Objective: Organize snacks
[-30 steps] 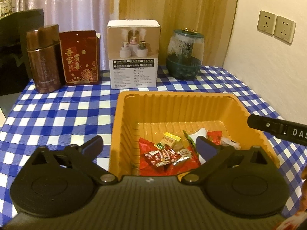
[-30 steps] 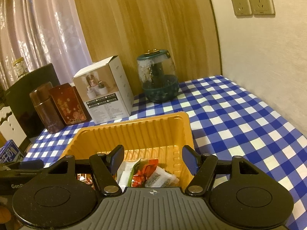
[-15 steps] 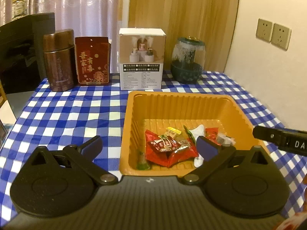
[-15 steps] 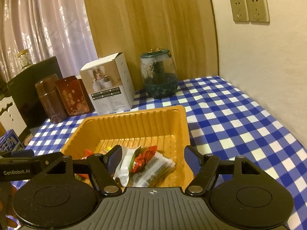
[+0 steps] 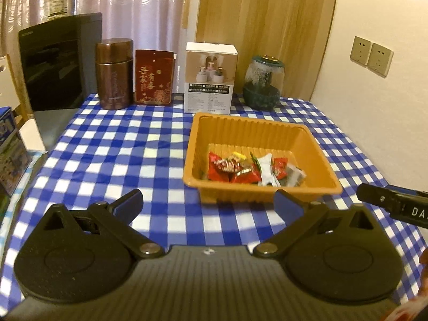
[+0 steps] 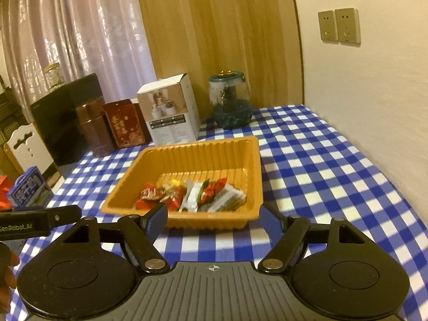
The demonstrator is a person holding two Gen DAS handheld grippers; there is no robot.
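An orange plastic tray point(image 5: 256, 131) point(image 6: 203, 147) sits on the blue-checked tablecloth and holds several wrapped snacks point(image 5: 240, 169) point(image 6: 192, 194), red, white and green. My left gripper point(image 5: 208, 203) hangs open in front of the tray's near wall, nothing between its fingers. My right gripper point(image 6: 214, 216) is also short of the tray's near rim; its jaws are opening and nothing is between them. Each gripper's side shows at the edge of the other view.
At the back stand a brown canister point(image 5: 114, 73), a red tin point(image 5: 153, 77), a white box point(image 5: 210, 77) and a glass jar point(image 5: 263, 84). A wall with sockets point(image 5: 371, 58) borders the right. A blue carton point(image 6: 29, 190) sits at the left edge.
Both grippers have pulled back and up from the tray, which now lies farther ahead. The right gripper's jaws have widened. The snacks stay in the tray.
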